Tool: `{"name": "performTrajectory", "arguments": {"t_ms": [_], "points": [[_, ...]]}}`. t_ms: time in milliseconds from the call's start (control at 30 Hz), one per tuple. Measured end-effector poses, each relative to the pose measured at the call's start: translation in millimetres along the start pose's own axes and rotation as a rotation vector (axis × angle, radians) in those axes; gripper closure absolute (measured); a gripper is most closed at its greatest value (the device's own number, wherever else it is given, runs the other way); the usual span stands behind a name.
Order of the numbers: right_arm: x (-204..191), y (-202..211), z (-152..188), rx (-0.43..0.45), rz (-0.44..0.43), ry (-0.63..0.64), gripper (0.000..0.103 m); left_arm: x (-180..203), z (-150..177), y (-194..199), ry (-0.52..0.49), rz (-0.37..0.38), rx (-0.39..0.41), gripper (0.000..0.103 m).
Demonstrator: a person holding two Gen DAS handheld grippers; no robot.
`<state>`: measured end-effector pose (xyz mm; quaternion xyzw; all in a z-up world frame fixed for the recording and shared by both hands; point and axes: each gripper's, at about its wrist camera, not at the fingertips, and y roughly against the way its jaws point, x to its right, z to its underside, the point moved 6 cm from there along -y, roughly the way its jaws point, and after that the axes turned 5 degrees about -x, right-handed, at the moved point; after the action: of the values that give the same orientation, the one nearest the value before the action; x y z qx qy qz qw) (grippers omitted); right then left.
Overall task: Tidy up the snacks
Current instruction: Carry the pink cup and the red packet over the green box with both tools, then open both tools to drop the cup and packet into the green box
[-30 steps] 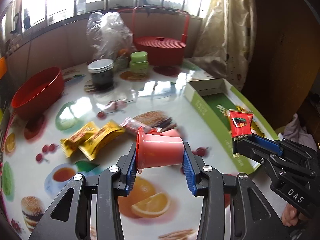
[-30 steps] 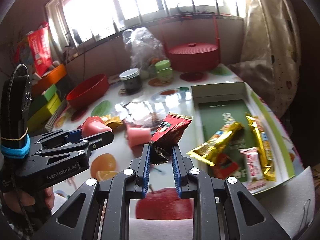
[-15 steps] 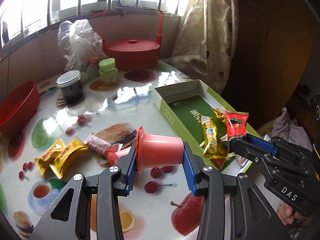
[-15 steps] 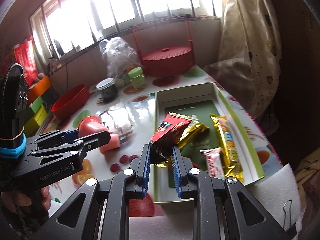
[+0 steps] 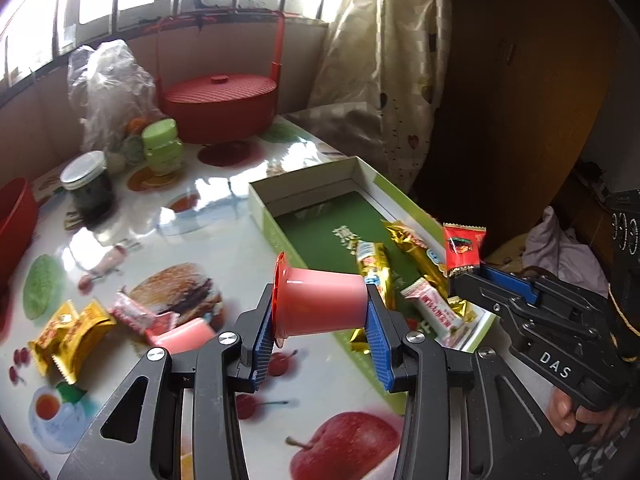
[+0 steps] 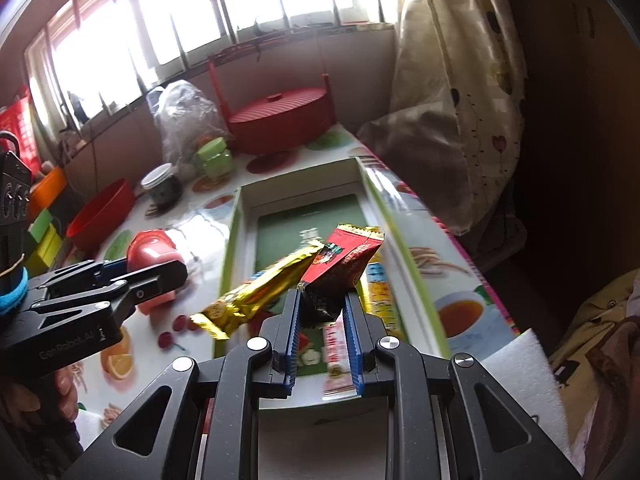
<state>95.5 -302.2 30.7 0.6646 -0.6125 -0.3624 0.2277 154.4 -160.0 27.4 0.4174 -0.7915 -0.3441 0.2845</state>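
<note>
Your left tongs [image 5: 322, 322] clamp a pink jelly cup [image 5: 320, 304] on its side, above the tabletop [image 5: 192, 216] just at 9 o'clock of the green box [image 5: 316, 184]. Your right tongs [image 6: 323, 314] pinch a red snack packet [image 6: 344, 260] over the box, where gold bars [image 5: 374, 268] and a white packet [image 5: 430, 308] lie.

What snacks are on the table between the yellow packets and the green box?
Left wrist view: a pink-white candy and a pink cup lie between the yellow packets and green box.
</note>
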Motion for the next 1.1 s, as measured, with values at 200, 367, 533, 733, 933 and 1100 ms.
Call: {"name": "performTrajectory", "arguments": {"t_ms": [200, 367, 533, 733, 933, 1100], "points": [[17, -7, 2, -0.028, 0.025, -0.005, 0.083, 17, -2, -16, -0.013, 0.024, -0.026, 0.061], [22, -14, 4, -0.048, 0.024, -0.003, 0.083, 25, -4, -25, -0.028, 0.016, -0.035, 0.061], [23, -18, 5, -0.058, 0.016, 0.000, 0.083, 29, -9, -31, -0.046, 0.009, -0.040, 0.061], [23, -22, 6, -0.061, 0.011, 0.001, 0.083, 37, -9, -44, -0.049, 0.017, -0.065, 0.060], [24, -24, 6, -0.060, 0.009, -0.002, 0.083, 40, -10, -53, -0.040, 0.022, -0.081, 0.060], [24, -26, 6, -0.059, 0.010, 0.003, 0.080, 41, -10, -65, -0.036, 0.025, -0.109, 0.060]]}}
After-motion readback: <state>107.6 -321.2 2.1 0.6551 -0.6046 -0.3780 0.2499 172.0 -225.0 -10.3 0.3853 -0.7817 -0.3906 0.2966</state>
